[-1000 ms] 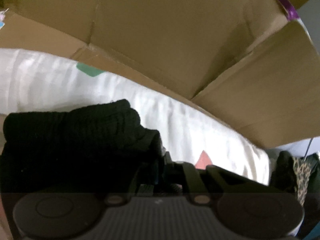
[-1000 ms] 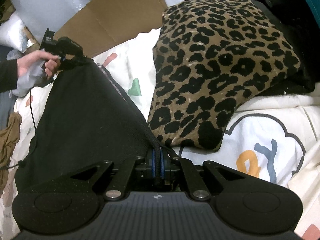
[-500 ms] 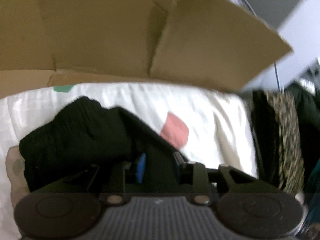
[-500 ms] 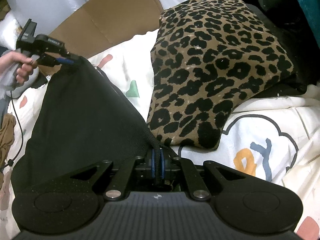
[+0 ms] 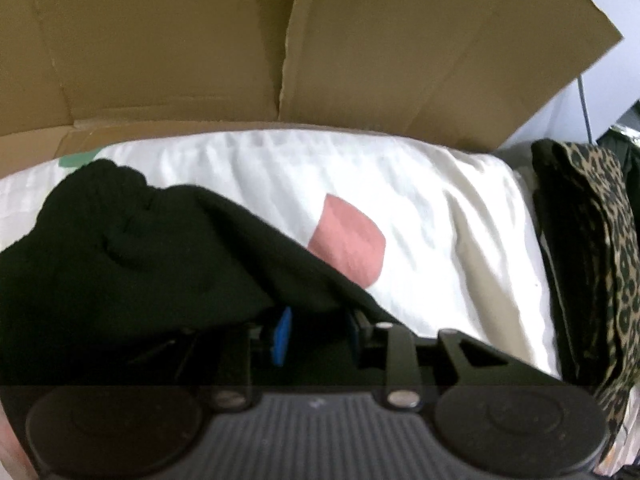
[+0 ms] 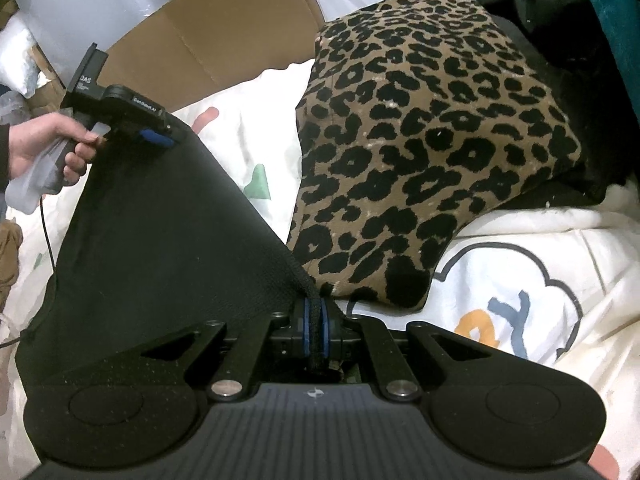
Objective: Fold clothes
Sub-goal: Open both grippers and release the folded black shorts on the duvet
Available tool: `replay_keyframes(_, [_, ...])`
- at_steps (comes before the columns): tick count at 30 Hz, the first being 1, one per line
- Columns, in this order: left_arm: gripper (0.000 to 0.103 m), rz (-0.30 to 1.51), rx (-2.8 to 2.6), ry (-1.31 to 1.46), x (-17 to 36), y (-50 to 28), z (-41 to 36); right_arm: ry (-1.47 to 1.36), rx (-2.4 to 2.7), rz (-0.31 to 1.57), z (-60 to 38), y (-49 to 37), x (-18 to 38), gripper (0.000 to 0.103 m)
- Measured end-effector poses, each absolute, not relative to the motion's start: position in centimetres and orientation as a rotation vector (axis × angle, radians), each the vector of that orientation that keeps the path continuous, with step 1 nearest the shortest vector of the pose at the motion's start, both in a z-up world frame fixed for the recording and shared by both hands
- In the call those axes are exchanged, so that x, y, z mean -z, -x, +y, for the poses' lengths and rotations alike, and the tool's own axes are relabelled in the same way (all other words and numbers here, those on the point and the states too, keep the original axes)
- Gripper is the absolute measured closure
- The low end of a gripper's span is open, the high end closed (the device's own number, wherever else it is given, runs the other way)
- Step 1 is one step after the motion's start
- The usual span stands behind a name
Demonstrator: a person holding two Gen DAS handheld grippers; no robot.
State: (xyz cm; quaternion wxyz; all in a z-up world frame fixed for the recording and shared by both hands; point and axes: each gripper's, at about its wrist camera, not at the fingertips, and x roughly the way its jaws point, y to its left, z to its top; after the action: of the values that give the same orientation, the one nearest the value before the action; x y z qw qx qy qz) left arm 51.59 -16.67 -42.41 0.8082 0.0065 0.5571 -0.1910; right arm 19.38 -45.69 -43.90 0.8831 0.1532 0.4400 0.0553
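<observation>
A black garment (image 6: 160, 260) lies spread over a white printed sheet (image 6: 520, 280), its edge stretched between both grippers. My right gripper (image 6: 314, 328) is shut on its near corner, the hem pinched between the blue pads. At the far corner, a person's hand (image 6: 44, 148) holds my left gripper (image 6: 160, 138). In the left wrist view that left gripper (image 5: 320, 328) stands open, one blue pad (image 5: 284, 336) bare, and the bunched black garment (image 5: 140, 260) lies draped across its fingers.
A folded leopard-print garment (image 6: 420, 140) sits right of the black one, on dark clothes. It shows at the right edge as the leopard-print garment (image 5: 600, 260). Opened cardboard (image 5: 280, 40) stands behind the sheet (image 5: 400, 184); the same cardboard (image 6: 208, 48) shows from the right wrist.
The left gripper's jaws have gone from shut on the black cloth to apart, and it has swung right. The right gripper has stayed shut on the hem, hardly moving.
</observation>
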Motion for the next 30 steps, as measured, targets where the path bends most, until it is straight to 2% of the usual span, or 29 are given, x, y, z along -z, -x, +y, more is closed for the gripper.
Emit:
replay_keyframes(3, [0.072,1.209,0.413,-0.017,41.7,-51.7,-16.7,-0.312,-0.112,0.93,-45.6,-19.4,43.7,0.099])
replay_keyframes(10, [0.062,1.19,0.44,-0.048,38.5,-48.7,-13.4,-0.31,-0.092,0.945,-45.8,-18.1,42.8,0.091])
replay_keyframes(21, [0.061,1.149,0.407,-0.074,34.3,-43.2,-4.8,-0.212,-0.085,0.86,-44.6,-18.1,39.8,0.091])
replay_keyframes(30, [0.06,1.115,0.263,-0.041,33.3,-40.5,2.5,-0.164,-0.259,0.882,-37.8,-20.8,40.8,0.09])
